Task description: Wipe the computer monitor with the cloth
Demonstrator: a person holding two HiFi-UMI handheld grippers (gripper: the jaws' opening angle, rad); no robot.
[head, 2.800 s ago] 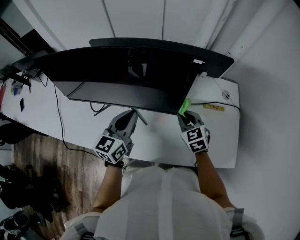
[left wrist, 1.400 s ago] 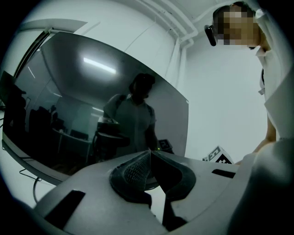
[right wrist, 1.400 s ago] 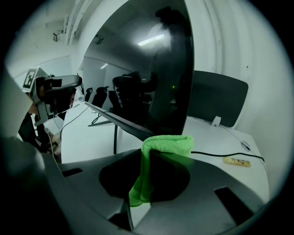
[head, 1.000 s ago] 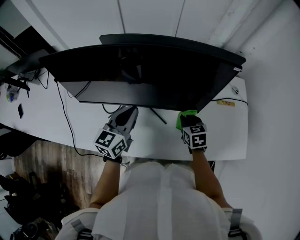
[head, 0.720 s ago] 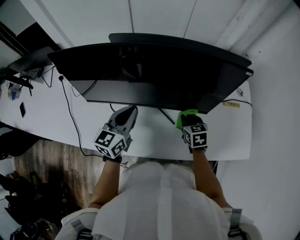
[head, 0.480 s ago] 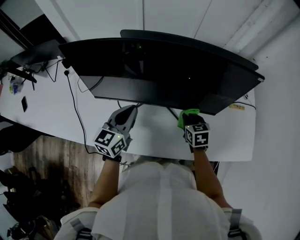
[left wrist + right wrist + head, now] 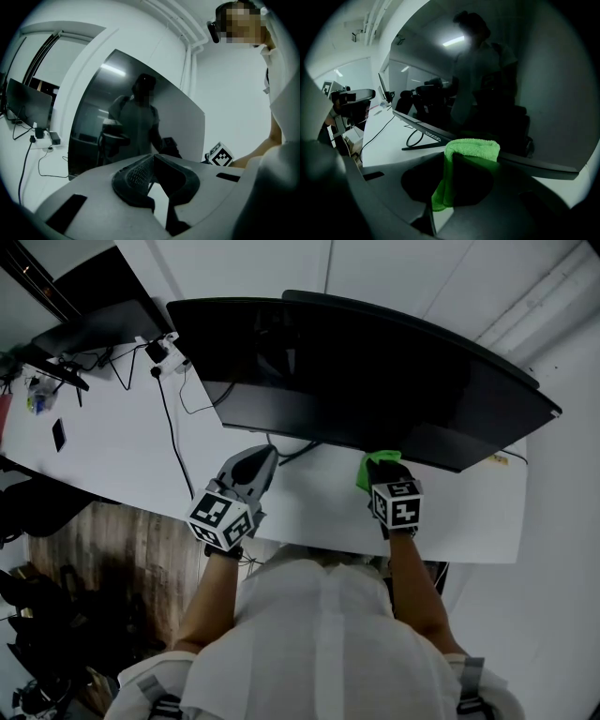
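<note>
At front edge of the white surface [image 7: 112, 442], the right hand-held gripper [image 7: 379, 468] is pinching a folded bright-green microfibre cloth [image 7: 471, 147]. Its jaws are pressed on the cloth, and the top of the cloth sticks out above the tips. The cloth is at the lower edge of the wide curved black computer monitor [image 7: 375, 381], on its right part; if it really touches the screen, I cannot tell. The left hand-held gripper [image 7: 152, 159] has jaws pressed together w/ nothing between. It faces the screen and is well apart from the cloth. A thin black cable [image 7: 169, 427] runs over the surface at left, near a second dark monitor [image 7: 94, 326].
</note>
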